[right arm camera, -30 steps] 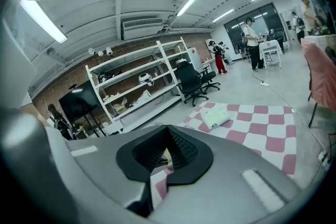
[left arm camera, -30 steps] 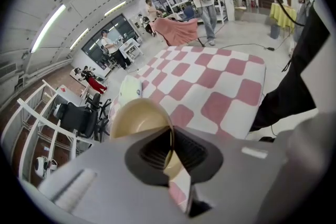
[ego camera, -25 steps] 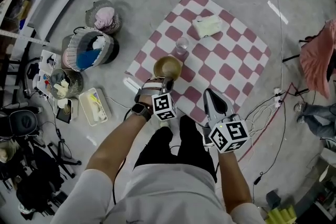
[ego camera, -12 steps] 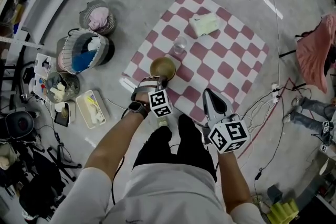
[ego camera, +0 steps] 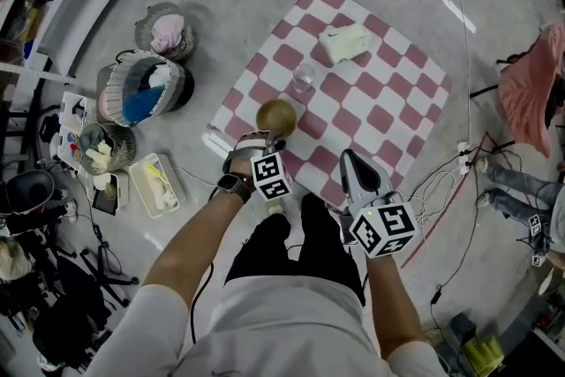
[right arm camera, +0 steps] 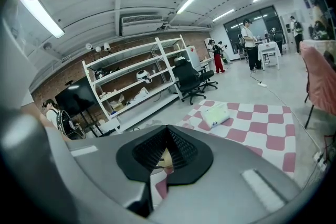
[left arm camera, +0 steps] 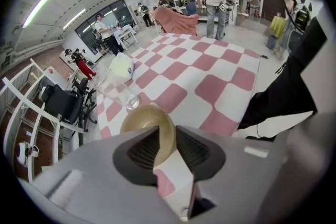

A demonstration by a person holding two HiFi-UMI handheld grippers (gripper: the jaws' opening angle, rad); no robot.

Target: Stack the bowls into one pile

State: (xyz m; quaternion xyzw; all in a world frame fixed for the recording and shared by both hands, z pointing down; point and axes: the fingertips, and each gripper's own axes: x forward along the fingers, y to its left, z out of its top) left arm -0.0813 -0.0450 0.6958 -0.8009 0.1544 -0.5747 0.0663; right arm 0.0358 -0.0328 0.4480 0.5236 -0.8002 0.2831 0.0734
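Note:
One olive-gold bowl sits at the near left edge of a red-and-white checked cloth spread on the floor. My left gripper is shut on the bowl's near rim. In the left gripper view the bowl stands on edge, its wall pinched between the two ribbed pads. My right gripper hovers over the cloth's near edge, to the right of the bowl, with its jaws shut on nothing. In the right gripper view a tan sliver shows below the closed jaws. I see no other bowl.
A clear glass stands on the cloth just beyond the bowl. A white folded packet lies near the cloth's far edge. Baskets and a tray of clutter sit on the floor at left. Cables trail at the right.
The left gripper keeps its hold on the bowl, which now looks a little narrower, as if tipped up. The right gripper has barely moved.

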